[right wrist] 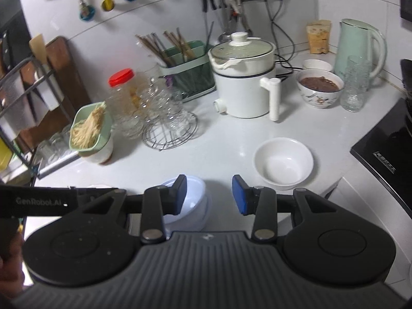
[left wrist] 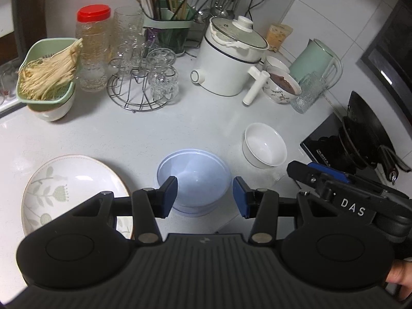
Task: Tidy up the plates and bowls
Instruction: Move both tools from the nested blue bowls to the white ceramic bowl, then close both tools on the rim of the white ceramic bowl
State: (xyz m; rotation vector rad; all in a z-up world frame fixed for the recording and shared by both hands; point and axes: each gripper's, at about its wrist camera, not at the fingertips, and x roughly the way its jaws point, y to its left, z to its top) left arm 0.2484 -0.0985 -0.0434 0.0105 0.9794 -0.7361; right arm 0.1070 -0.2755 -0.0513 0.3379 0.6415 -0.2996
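Note:
A pale blue bowl (left wrist: 195,177) stands on the white counter, right in front of my open left gripper (left wrist: 205,197), whose jaws stand apart and empty above its near rim. A floral plate (left wrist: 69,188) lies to its left. A white bowl (left wrist: 265,145) stands to its right. In the right wrist view my right gripper (right wrist: 209,194) is open and empty; the blue bowl (right wrist: 191,200) sits behind its left finger and the white bowl (right wrist: 283,163) lies ahead to the right. The right gripper also shows in the left wrist view (left wrist: 322,177).
At the back stand a white electric pot (left wrist: 229,59), a glass rack (left wrist: 144,77), a red-lidded jar (left wrist: 92,46), a green colander of noodles (left wrist: 49,72), a bowl of brown food (left wrist: 283,85) and a green kettle (left wrist: 316,61). A black stove (right wrist: 386,149) is at the right.

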